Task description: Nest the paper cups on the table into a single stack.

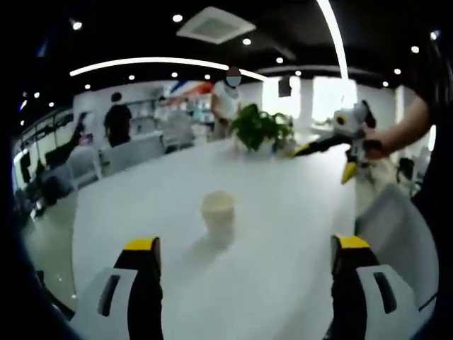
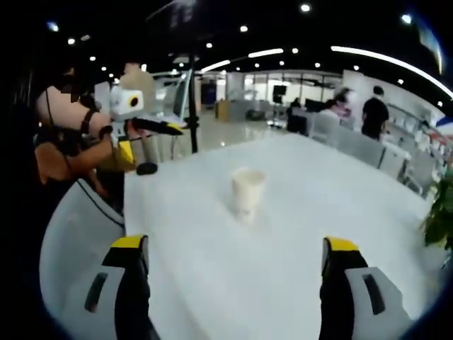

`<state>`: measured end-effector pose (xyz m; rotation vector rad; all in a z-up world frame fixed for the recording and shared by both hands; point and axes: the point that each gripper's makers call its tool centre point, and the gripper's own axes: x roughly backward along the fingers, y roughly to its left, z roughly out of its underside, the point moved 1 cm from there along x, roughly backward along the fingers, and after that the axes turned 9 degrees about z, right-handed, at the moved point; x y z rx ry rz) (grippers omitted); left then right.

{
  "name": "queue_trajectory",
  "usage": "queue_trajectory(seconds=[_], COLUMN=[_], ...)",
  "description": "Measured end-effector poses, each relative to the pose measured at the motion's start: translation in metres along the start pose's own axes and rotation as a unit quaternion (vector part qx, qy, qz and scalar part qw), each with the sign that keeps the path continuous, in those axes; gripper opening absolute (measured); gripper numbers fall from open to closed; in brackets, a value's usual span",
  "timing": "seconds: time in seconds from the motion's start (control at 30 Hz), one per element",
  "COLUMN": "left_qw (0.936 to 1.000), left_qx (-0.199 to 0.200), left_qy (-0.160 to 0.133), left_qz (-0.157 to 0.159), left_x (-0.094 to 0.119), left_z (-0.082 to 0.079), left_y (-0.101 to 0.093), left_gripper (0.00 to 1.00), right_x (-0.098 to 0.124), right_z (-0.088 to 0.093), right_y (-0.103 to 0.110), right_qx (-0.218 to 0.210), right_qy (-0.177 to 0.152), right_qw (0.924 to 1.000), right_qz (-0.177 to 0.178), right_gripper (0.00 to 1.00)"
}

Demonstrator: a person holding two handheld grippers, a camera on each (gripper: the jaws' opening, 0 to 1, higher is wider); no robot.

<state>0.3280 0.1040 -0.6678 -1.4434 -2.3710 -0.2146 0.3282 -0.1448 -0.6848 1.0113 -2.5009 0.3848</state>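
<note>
paper cup (image 1: 218, 214) upright, alone mid-tabletop (image 1: 283, 234), possibly already a nested stack, can't tell | dead ahead of left gripper (image 1: 244, 255), jaws apart, empty | also straight ahead of right gripper (image 2: 237, 256), jaws apart, empty | neither clearly nearer | potted plant (image 1: 260, 127) at far edge

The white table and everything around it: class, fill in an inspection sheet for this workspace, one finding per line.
Surface: white table, smooth, bare apart from the cup.
Job's things: one paper cup stands upright mid-table; it may be a nested stack, too blurred to tell.
Clutter: potted plant at the far edge in the left gripper view.
Grippers: left gripper open, holding nothing; right gripper open, holding nothing; both apart from the cup.
Cables: nothing seen.
Surroundings: open office, chairs along the table, people standing behind, ceiling lights.
</note>
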Motion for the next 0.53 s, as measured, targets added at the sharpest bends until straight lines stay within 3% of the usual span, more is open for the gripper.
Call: queue_trajectory(seconds=[0.13, 0.2, 0.53], left_qw=[0.9999, 1.0000, 1.0000], left_qx=[0.006, 0.003, 0.006], left_qy=[-0.010, -0.005, 0.004], left_qz=[-0.002, 0.000, -0.002], left_x=[0.0041, 0.0039, 0.0061], left_z=[-0.0017, 0.0004, 0.0051], left_y=[-0.0019, -0.0026, -0.0086], left_gripper=[0.98, 0.98, 0.98], right_x=[0.0033, 0.0035, 0.0103], right_z=[0.0030, 0.0086, 0.0085], right_y=[0.0030, 0.0040, 0.0025], right_qx=[0.003, 0.012, 0.017], right_qy=[0.000, 0.012, 0.010], right_qw=[1.0000, 0.9998, 0.9998], right_qz=[0.000, 0.000, 0.002], right_gripper=[1.00, 1.00, 1.00])
